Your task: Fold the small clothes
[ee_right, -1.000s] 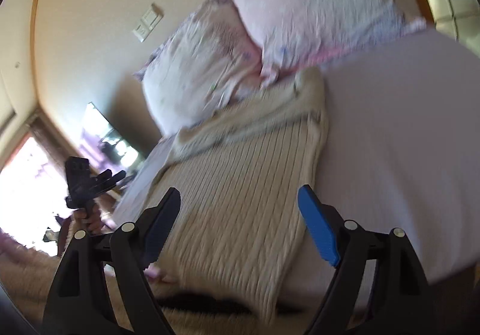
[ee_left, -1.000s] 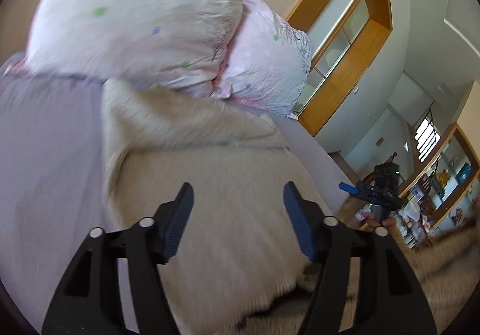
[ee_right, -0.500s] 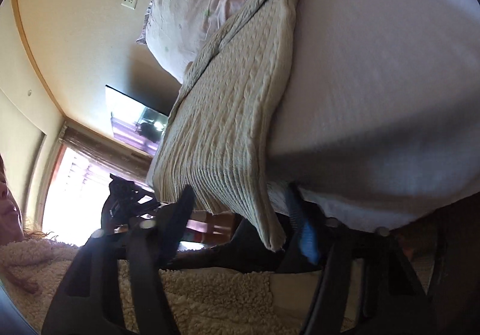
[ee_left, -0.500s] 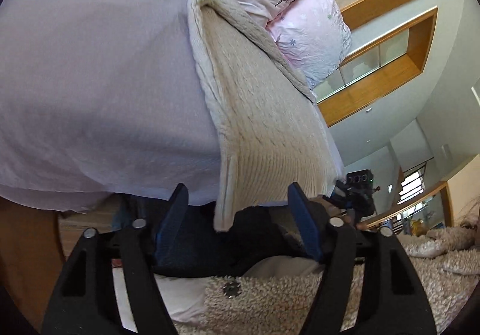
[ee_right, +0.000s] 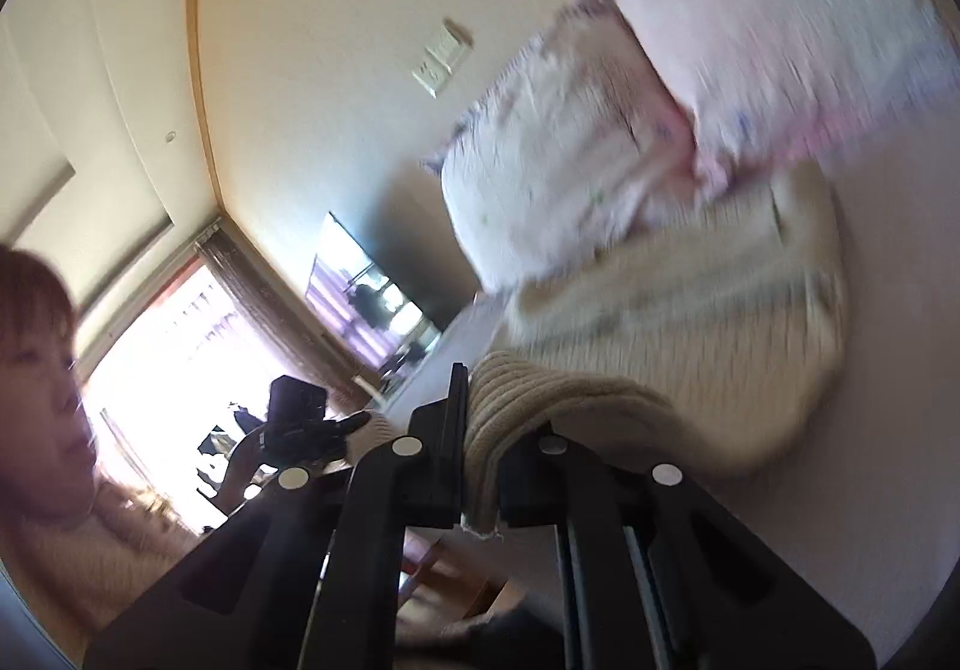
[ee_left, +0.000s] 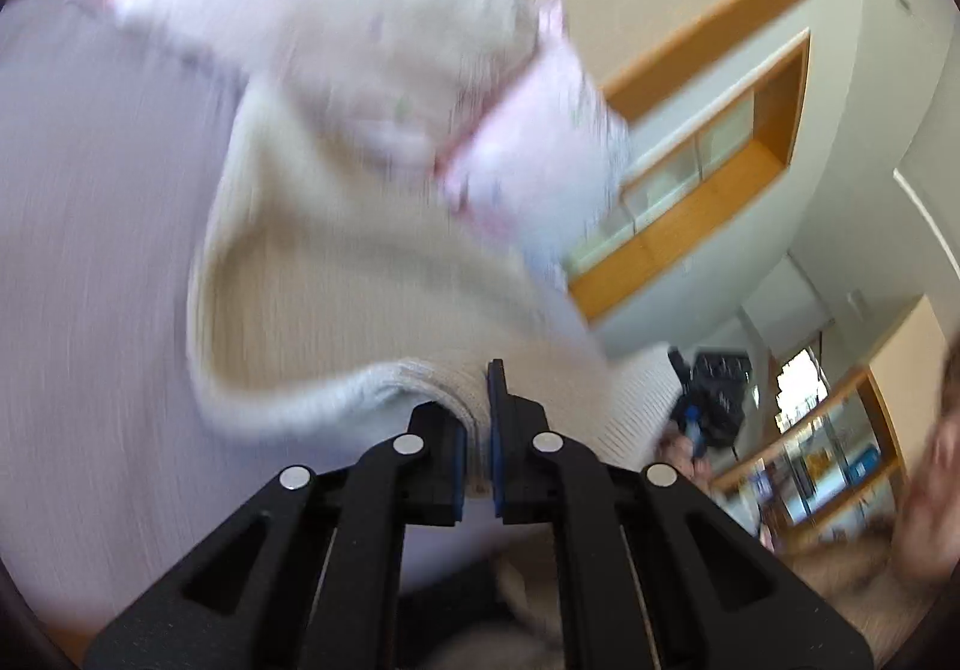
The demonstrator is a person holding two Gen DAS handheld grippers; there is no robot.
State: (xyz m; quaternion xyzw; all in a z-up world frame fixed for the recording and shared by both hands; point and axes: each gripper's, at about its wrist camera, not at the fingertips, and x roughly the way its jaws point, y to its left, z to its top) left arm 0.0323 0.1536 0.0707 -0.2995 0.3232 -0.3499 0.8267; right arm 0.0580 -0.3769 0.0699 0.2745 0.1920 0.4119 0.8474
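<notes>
The cream knit sweater (ee_left: 336, 274) lies lengthwise on the lavender bed (ee_left: 90, 226), far end toward the pillows (ee_left: 360, 27). Left tool (ee_left: 477, 430) and right tool (ee_right: 480, 430) each pinch its lifted near hem.

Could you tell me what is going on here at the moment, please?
A person is folding a cream knitted sweater on a bed covered with a lilac sheet. The left gripper and the right gripper are each shut on the sweater's near hem, with the knit bunched between the jaws and lifted off the bed. The rest of the sweater lies flat, reaching toward two pink floral pillows at the head of the bed. Both views are motion-blurred, so finer detail is unclear.
</notes>
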